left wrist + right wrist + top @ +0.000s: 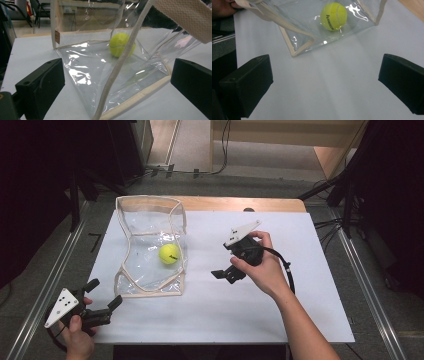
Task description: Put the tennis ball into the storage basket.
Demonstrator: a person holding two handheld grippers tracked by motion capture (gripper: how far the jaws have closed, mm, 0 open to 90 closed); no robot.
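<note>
The tennis ball (169,253) sits inside the clear bag (145,270), which lies on the white tabletop (260,310). The left gripper (104,296) hovers near the bag's front corner, jaws spread wide and empty. The right gripper (220,274) waits beside the bag, jaws apart too, holding nothing.

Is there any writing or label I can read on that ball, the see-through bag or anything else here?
Yellow-green tennis ball inside the clear plastic bag with cream trim: one dark printed word, too blurred to read.
Small brown tag on the bag's edge: no writing that can be made out.
Nothing else bears text.
</note>
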